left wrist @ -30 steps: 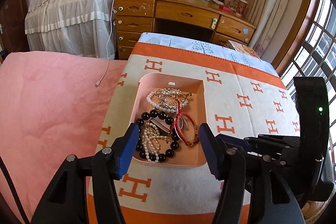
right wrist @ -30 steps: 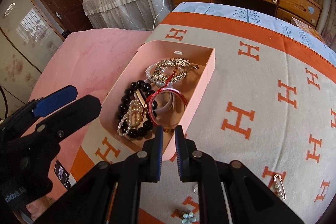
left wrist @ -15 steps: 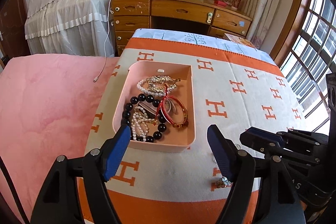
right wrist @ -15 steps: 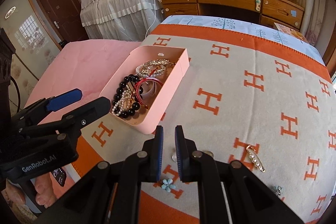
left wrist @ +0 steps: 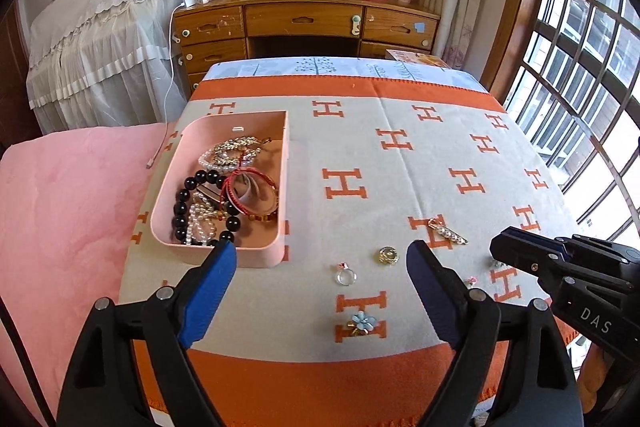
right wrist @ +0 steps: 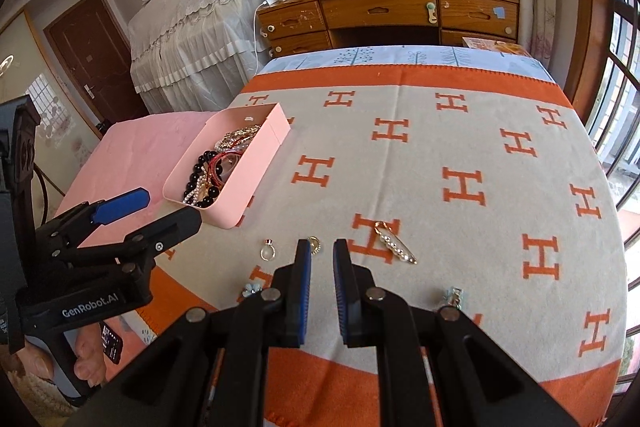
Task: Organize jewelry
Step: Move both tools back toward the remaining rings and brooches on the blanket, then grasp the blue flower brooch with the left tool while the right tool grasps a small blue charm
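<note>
An orange-and-cream blanket (left wrist: 360,155) printed with H's fills the middle of both views. On it, left of centre, sits a pink tray (left wrist: 280,163) holding bead bracelets (left wrist: 200,203), pearls and a red bangle (left wrist: 250,193). At the bottom of the left view the left gripper (left wrist: 320,259) stands wide, holding nothing. At the bottom of the right view the right gripper (right wrist: 322,259) is narrow, a slim gap between its pads, nothing in it. Loose on the blanket, lower centre, lie a pearl pin (left wrist: 448,231), a gold brooch (left wrist: 388,255), a ring (left wrist: 346,277) and a blue flower (left wrist: 362,321).
</note>
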A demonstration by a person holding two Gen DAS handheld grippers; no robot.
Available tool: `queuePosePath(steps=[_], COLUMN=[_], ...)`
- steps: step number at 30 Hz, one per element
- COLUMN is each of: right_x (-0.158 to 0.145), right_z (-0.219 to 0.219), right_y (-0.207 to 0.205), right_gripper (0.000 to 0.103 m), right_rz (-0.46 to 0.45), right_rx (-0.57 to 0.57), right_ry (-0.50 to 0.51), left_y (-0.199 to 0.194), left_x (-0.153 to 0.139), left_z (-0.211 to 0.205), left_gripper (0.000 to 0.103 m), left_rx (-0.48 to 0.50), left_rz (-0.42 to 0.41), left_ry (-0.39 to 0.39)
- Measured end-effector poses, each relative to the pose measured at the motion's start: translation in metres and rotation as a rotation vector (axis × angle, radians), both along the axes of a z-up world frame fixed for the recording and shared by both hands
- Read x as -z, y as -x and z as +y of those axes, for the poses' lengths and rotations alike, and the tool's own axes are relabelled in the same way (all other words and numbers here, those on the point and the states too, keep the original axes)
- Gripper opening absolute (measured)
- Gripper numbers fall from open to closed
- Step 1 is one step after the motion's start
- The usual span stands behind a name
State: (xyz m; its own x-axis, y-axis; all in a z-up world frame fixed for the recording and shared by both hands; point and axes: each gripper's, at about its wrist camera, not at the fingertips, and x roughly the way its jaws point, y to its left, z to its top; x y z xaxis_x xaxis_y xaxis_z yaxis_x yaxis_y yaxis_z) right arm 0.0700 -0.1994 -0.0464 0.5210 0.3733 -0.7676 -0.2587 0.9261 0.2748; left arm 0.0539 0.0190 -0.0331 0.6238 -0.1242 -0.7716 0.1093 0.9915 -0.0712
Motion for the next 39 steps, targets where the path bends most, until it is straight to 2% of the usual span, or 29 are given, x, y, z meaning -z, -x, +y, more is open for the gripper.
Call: queuePosePath(steps=[8,18,25,36,38,39], right_x=[0.007,0.031,0.048,0.064,0.066,0.066], right_z=[-0.034,-0.060,-0.078,-0.077,-0.075,-0.074], right_y=[0.010,0.013,0.015,0.007,0.006,0.005], right_gripper=[0.012,0.012,0.012,0.013,0.021,0.028], right_rz=[0.007,0.019,0.056,0.088,0.088,0.084], right_rx=[0.051,0.121,0.140,0.105,0.106,0.108], right_ry=[-0.058,-0.003,0.012,0.054,0.056,0.059], left_y=[0.010,0.016,0.018,0.004,0.002,0.002], left_x=[0.006,0.035,0.060,0.070,0.072,0.072], left_z=[-0.037,-0.053,-0.060,-0.032,-0.029,-0.028], left_gripper=[0.089,0.089,0.089,0.089,0.089,0.089], left_rx=[0.066,0.119,0.187,0.145,0.138,0.137], left_rz=[-0.008,0.035,0.075,0.126,0.136,0.138], left_ry=[-0.007,-0.017,-0.065,0.051,0.061,0.064])
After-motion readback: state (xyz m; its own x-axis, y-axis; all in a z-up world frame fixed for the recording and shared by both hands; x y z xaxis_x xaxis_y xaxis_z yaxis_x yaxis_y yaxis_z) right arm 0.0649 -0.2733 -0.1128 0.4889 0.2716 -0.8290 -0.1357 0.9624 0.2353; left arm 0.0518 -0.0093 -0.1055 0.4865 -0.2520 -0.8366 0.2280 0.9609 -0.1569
